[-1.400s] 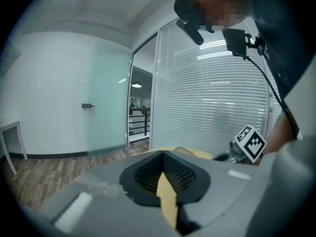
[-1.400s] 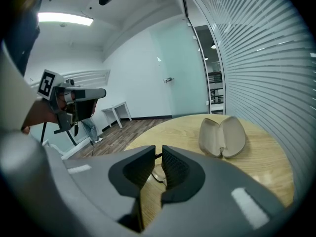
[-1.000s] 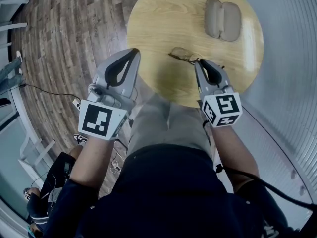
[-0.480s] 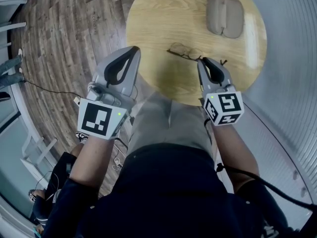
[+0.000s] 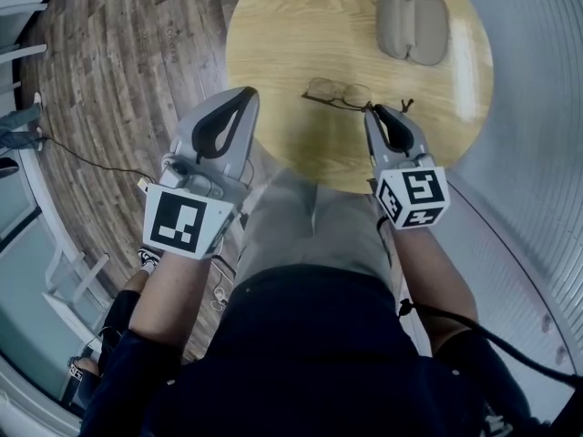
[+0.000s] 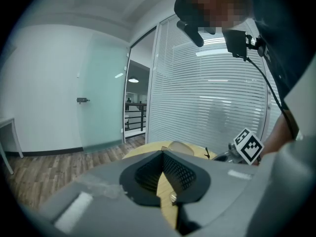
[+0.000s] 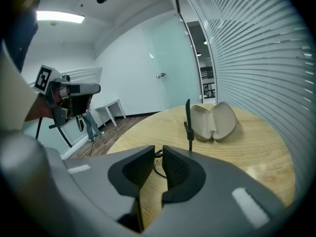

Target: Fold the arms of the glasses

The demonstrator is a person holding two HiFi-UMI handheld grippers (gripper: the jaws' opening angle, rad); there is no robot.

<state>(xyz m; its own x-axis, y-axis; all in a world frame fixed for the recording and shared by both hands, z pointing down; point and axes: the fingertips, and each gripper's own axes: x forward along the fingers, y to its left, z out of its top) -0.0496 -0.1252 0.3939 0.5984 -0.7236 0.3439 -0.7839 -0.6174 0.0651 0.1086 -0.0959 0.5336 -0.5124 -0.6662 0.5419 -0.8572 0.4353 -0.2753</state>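
Observation:
Thin dark-rimmed glasses (image 5: 333, 93) lie on the round wooden table (image 5: 282, 35), in front of its near edge. One arm of the glasses (image 7: 188, 122) stands upright; its tip (image 5: 407, 106) shows to the right of the right gripper. My right gripper (image 5: 372, 110) points down at the right end of the glasses. Its jaws stand a narrow gap apart, and a piece of dark rim (image 7: 158, 163) shows through that gap. My left gripper (image 5: 246, 94) hangs left of the table's edge, tips together, holding nothing. It is also seen in the right gripper view (image 7: 74, 90).
An open beige glasses case (image 5: 412, 23) lies at the far right of the table; in the right gripper view the case (image 7: 213, 121) sits just behind the upright arm. Wooden floor (image 5: 118, 71) lies to the left, a wall of blinds (image 5: 537, 107) to the right.
The right gripper has sunk a little toward the table beside the glasses. The glasses and the left gripper have stayed where they were.

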